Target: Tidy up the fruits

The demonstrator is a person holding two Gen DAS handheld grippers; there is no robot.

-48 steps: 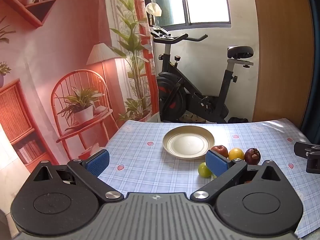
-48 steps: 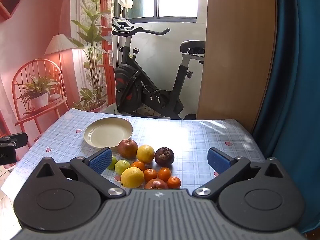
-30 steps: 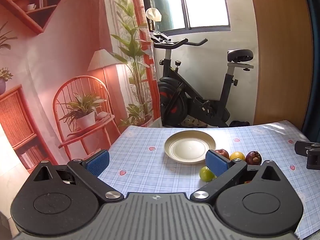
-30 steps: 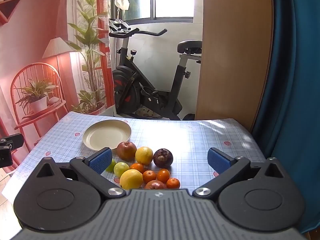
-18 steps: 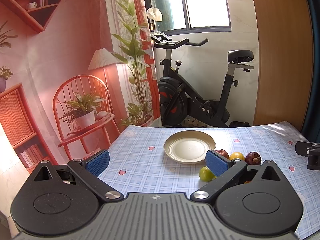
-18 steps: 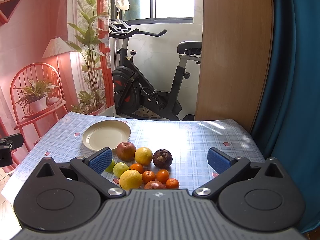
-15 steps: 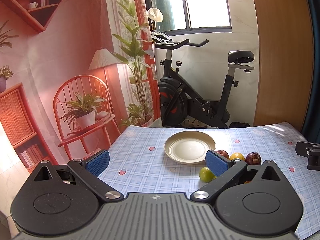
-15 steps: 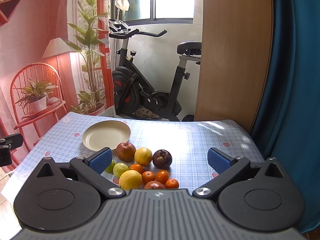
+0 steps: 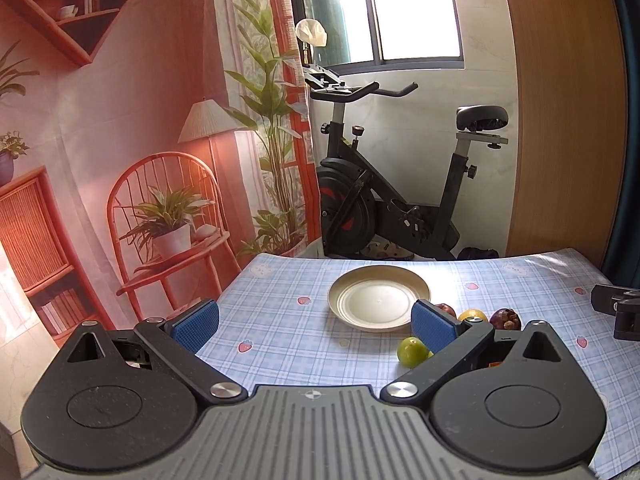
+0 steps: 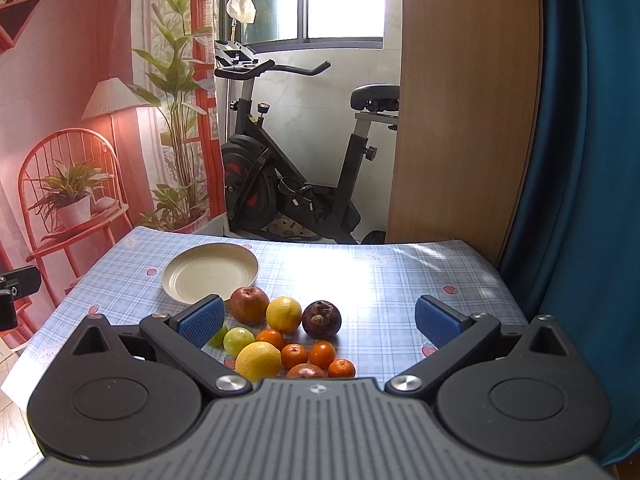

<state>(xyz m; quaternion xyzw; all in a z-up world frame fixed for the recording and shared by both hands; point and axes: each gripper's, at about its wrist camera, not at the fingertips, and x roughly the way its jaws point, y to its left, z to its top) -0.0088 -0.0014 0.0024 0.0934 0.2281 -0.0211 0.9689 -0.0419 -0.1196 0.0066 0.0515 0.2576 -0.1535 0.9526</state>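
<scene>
While both tongs, left [image 9: 315, 325] & right [image 10: 320, 322], gape released, fruit pile [image 10: 286, 336] sits beside plate [image 10: 209, 273].

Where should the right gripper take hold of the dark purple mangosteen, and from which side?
Probably from above and the open right. The mangosteen is round and sits at the cluster's right end, with bare tablecloth to its right and an orange close on its left. The open right gripper should straddle its widest middle front to back, avoiding the neighbours.

Both grippers: black linkage arms w/ silver pivot screws, ribbed grey housing, blue textured fingers [image 10: 202, 326].
</scene>
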